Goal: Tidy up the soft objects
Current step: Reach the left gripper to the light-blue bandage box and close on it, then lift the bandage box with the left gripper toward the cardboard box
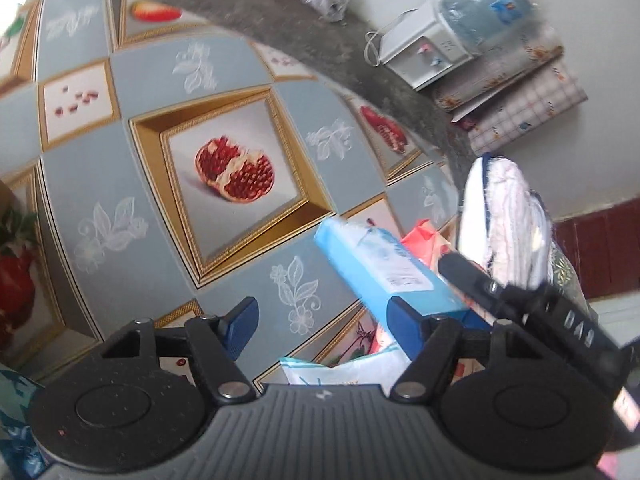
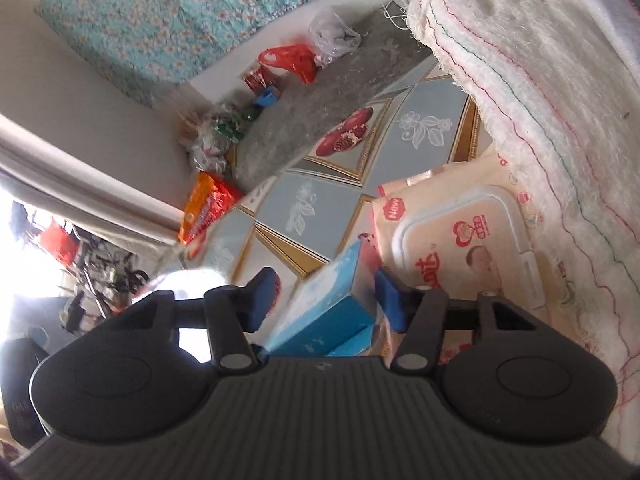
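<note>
Blue rectangular tissue pack (image 2: 332, 304): on the fruit-print tablecloth (image 2: 316, 204), between the right gripper (image 2: 326, 300) pads, which stand apart from it, unclamped. Peach wet-wipes pack (image 2: 464, 240) at 2 o'clock, white fringed towel (image 2: 540, 92) beyond. Left gripper (image 1: 320, 320): jaws spread, empty.

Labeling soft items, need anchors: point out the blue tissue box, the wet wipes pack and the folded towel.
blue tissue box (image 2: 324, 312), right wrist view, its top face.
wet wipes pack (image 2: 460, 240), right wrist view, its flip lid.
folded towel (image 1: 508, 216), left wrist view, its white folded edge.
</note>
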`<action>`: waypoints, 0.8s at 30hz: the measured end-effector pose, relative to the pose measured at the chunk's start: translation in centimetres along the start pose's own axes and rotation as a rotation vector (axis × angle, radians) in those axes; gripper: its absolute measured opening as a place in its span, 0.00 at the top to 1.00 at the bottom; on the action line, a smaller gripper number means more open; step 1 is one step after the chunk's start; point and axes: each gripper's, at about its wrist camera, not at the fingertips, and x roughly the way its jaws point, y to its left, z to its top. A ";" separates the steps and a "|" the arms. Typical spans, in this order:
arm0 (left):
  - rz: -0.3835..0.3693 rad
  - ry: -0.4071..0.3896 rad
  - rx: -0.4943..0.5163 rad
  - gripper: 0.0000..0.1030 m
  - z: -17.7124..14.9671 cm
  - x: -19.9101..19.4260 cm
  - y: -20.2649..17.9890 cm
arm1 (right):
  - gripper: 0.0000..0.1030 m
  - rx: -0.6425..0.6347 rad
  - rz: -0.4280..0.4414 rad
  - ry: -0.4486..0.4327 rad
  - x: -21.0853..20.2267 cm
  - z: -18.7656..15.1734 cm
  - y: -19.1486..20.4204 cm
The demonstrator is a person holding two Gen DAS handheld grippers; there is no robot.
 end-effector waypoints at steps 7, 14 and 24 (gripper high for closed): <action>-0.038 0.003 -0.084 0.30 0.8 0.5 1.6 | 0.68 0.008 0.065 0.025 -0.4 -1.3 -1.4; -0.077 0.000 -0.109 0.29 0.9 0.3 2.1 | 0.75 -0.024 0.061 0.062 0.0 -2.2 -1.4; -0.135 0.095 -0.040 0.29 0.6 2.6 1.0 | 0.74 0.029 0.150 0.105 0.5 -3.3 -2.8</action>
